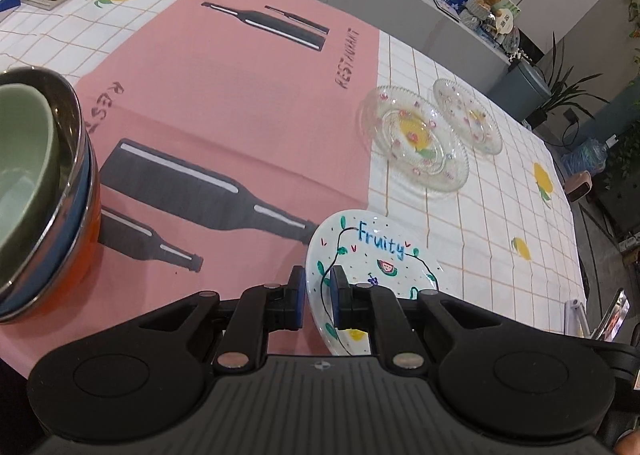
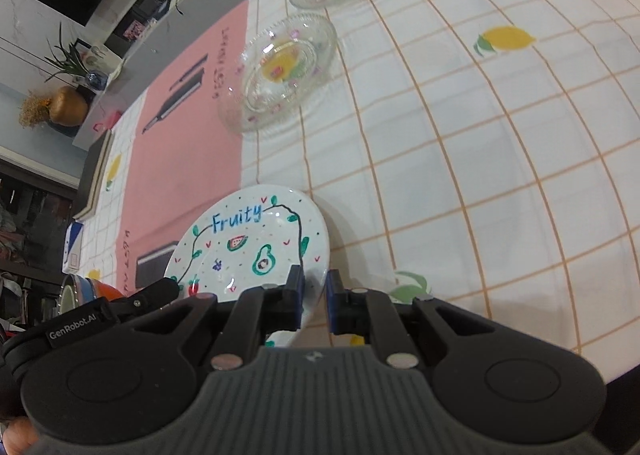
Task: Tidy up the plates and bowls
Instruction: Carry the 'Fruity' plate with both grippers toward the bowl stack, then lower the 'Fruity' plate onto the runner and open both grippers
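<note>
While both grippers clamp the same painted dish, the desk (image 1: 480, 191) spreads out beneath them, covered in a white grid cloth printed with lemons. Over its middle lies a pink mat (image 1: 240, 103) printed with dark bottles and the word RESTAURANT. At the left of the left wrist view a stack of bowls (image 1: 44, 195) stands on the mat, a pale green one nested in a steel-rimmed one above blue and orange bowls. Beyond the mat's right edge sit two clear glass plates with flower prints, the nearer glass plate (image 1: 416, 139) just beside the farther glass plate (image 1: 468, 115); I cannot tell whether their rims touch. Nearest the cameras is the white plate (image 2: 256, 247), painted with "Fruity", vines and fruit, lying where mat and cloth meet; whether it is lifted or resting cannot be told. The left gripper (image 1: 316, 299) has its jaws nearly closed, pinching the plate's left rim. The right gripper (image 2: 314, 301) is likewise nearly closed, pinching the plate's right rim.
</note>
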Tool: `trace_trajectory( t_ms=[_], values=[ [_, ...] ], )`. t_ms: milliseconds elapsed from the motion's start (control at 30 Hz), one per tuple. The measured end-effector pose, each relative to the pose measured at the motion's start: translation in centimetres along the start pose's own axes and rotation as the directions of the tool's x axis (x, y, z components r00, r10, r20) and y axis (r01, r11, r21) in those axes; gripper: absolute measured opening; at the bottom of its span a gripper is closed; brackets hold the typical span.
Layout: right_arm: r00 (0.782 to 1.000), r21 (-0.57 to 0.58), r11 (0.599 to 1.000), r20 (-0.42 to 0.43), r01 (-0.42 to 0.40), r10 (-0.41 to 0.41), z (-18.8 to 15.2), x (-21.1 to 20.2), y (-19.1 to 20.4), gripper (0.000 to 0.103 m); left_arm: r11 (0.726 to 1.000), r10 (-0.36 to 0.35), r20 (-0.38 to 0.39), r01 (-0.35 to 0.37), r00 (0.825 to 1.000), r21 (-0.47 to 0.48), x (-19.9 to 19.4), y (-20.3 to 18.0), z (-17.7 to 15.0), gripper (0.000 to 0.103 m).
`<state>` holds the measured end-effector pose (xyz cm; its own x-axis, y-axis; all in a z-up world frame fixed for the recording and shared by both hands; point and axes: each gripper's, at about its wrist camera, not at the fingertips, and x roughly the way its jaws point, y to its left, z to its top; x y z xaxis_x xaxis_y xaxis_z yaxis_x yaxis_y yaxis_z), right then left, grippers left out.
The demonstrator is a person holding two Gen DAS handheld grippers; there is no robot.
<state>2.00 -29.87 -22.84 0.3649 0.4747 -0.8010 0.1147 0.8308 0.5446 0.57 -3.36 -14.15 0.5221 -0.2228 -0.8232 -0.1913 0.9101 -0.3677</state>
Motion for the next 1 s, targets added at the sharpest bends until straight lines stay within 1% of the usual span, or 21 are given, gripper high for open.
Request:
trace_trajectory(
  t_ms=[300,600,733,867,933,967,1000],
  values=[
    [0.999,-0.038,0.999,-0.007,0.033,-0.033,-0.4,1.0,1.1,0.01,1.0,0.008,-0.013,-0.008,1.0,-0.002,0.5,1.4,-0.7,0.013],
    [0.998,-0.054,0.997,-0.001,0.055,-0.055,-0.7,1.6,1.2,0.009,1.0,0.01,-0.05,-0.01,0.999,-0.002,1.4,2.1,-1.5,0.014],
    [0.998,-0.07,0.996,0.002,0.061,-0.061,-0.7,1.7,1.3,0.01,1.0,0.006,-0.046,-0.006,0.999,0.0,1.4,2.2,-1.5,0.014],
    [0.999,-0.075,0.996,0.006,0.054,-0.053,-0.7,1.7,1.4,0.013,1.0,0.011,-0.054,-0.01,0.999,0.008,1.5,2.1,-1.2,0.014],
    [0.998,-0.093,0.993,0.02,0.067,-0.066,-0.8,1.6,1.6,0.015,1.0,0.017,-0.051,-0.016,0.999,0.023,1.6,1.8,-1.1,0.021],
    [0.997,-0.107,0.992,0.029,0.074,-0.071,-0.9,1.5,1.7,0.021,0.999,0.024,-0.045,-0.022,0.999,0.039,1.6,1.6,-1.0,0.022],
    [0.996,-0.119,0.99,0.038,0.081,-0.077,-0.9,1.3,1.8,0.023,0.998,0.034,-0.037,-0.032,0.999,0.055,1.6,1.5,-0.9,0.025]
  ],
)
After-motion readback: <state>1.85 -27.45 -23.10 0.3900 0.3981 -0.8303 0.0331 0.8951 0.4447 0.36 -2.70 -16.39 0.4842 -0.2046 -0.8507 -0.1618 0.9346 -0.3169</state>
